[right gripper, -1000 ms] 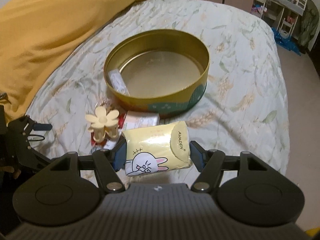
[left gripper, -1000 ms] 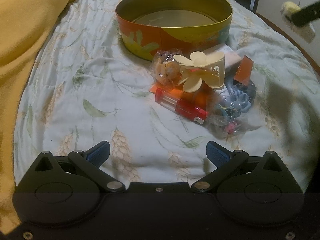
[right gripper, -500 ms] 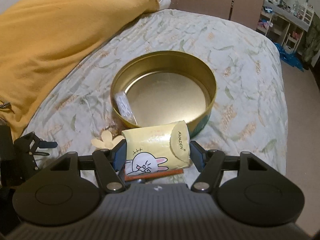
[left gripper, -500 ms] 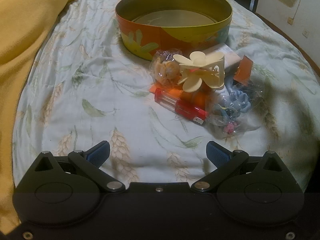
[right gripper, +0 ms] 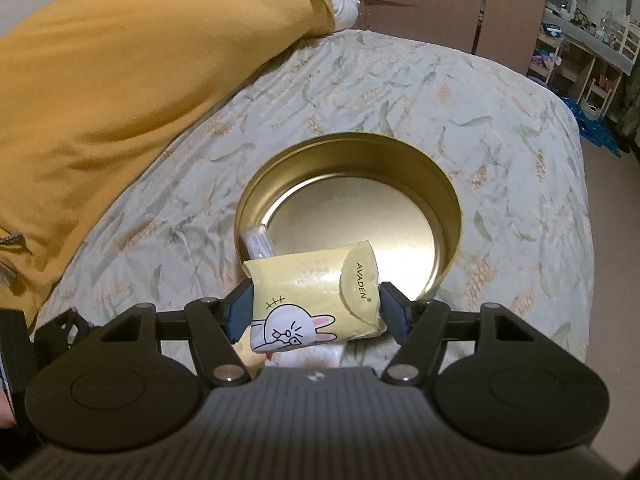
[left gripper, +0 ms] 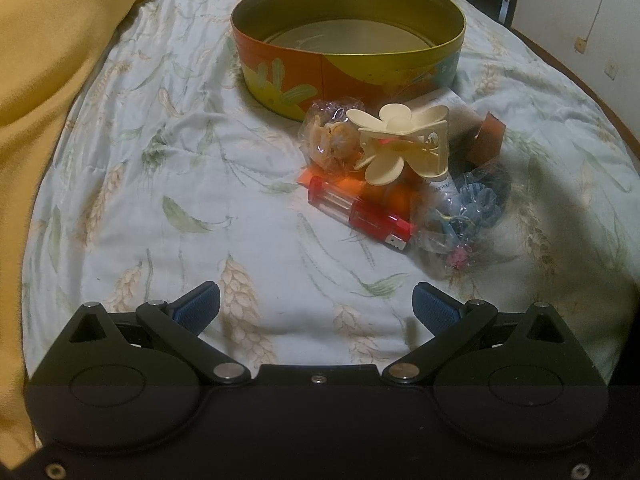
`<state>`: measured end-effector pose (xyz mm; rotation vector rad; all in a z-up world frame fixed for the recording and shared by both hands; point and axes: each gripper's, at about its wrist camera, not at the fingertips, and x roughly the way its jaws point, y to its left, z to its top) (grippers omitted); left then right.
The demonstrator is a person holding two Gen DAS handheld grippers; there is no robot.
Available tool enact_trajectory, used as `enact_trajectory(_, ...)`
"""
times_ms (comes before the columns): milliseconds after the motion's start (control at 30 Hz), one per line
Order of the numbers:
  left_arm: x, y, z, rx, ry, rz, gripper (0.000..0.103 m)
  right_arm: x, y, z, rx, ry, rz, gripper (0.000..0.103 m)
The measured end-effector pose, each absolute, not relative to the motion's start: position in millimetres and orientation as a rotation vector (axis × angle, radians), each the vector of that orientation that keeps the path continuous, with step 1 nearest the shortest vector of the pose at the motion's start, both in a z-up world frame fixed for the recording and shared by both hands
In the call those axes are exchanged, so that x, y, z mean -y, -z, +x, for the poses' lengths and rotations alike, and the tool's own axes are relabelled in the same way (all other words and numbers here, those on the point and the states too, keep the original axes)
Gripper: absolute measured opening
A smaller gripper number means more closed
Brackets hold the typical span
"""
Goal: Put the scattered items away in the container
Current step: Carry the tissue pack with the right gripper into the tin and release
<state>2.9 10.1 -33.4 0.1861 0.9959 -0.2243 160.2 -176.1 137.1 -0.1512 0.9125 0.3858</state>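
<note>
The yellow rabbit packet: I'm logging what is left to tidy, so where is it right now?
In the right wrist view the yellow packet is clamped in the right claw, over the near rim of the round tin, beside a small clear-wrapped item inside the tin.

Tin (right gripper: 448,204) floor mostly free; tube (right gripper: 259,240) at left wall.

A brushed golden metal sheen is being shown by the inside of the round tin (right gripper: 400,216), while its outer wall (left gripper: 320,76) is being seen as glossy printed metal. The yellow packet (right gripper: 316,296) is being presented as shiny plastic film. Matt, quilted cloth is being displayed by the bedspread (left gripper: 200,184), soft fleece by the orange blanket (right gripper: 120,80), and smooth matt plastic by the flower hair claw (left gripper: 400,144).
</note>
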Motion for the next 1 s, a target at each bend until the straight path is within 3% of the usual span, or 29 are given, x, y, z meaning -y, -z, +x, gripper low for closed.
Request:
enact_trajectory(733,-12.9,35.1,3.9,-1.003,0.238,0.16,0.102,141.8,-123.4,219.5,-0.966,-0.381,-0.107,0.068)
enact_trajectory(767,-12.9,35.2,4.0,-1.004,0.236,0.16,0.102,141.6,-122.6,222.8,-0.964,-0.367,-0.103,0.072)
enact_trajectory(800,-12.9,35.3,4.1,-1.006,0.236,0.159,0.102,141.6,-121.8,225.6,-0.958,-0.346,-0.099,0.084)
enact_trajectory(900,-12.7,34.9,3.8,-1.008,0.236,0.156,0.102,145.9,-119.9,228.7,-0.928,-0.273,-0.084,0.103)
enact_trajectory(1000,-12.8,35.0,4.1,-1.01,0.237,0.157,0.102,156.9,-117.8,223.8,-0.926,-0.279,-0.04,0.103)
